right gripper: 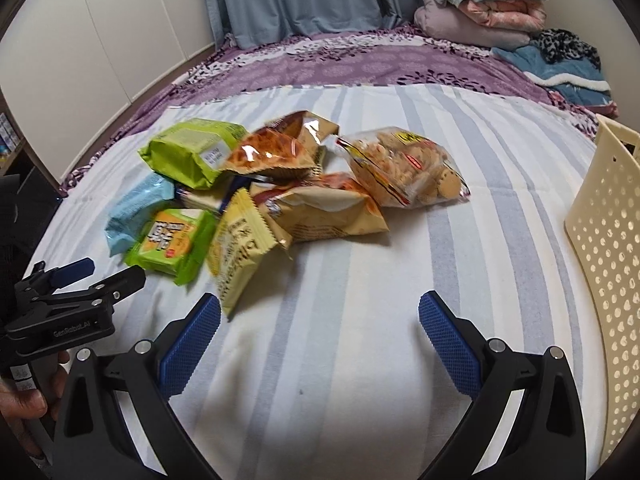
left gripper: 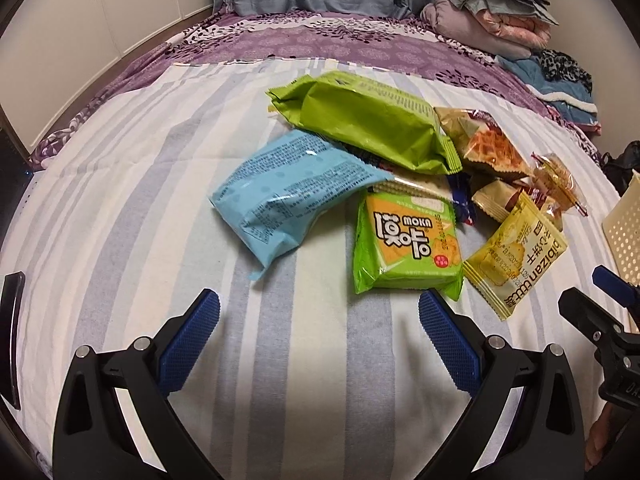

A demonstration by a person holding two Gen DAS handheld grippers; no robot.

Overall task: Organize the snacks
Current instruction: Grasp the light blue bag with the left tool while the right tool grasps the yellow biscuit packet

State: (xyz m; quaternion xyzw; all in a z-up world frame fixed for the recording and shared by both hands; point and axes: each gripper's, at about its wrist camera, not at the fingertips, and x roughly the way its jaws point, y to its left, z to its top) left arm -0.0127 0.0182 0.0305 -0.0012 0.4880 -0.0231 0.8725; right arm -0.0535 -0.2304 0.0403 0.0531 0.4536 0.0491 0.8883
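A pile of snack packets lies on a striped sheet (left gripper: 304, 360). Among them are a light blue bag (left gripper: 292, 192), a long green pack (left gripper: 372, 124), a green-and-orange MOKA pack (left gripper: 404, 244) and a yellow packet (left gripper: 516, 256). The right wrist view also shows a clear bag of biscuits (right gripper: 404, 168) and a tan bag (right gripper: 328, 212). My left gripper (left gripper: 319, 312) is open just short of the MOKA pack, holding nothing. Open and holding nothing too, my right gripper (right gripper: 319, 312) hovers over the sheet in front of the pile, its left finger close to the yellow packet (right gripper: 240, 252).
A cream perforated basket (right gripper: 608, 264) stands at the right edge of the bed. Folded blankets (right gripper: 484, 12) and a blue towel (right gripper: 568, 76) lie at the far right on the purple bedspread (right gripper: 320, 64). White cupboards (right gripper: 80, 40) and a curtain stand behind.
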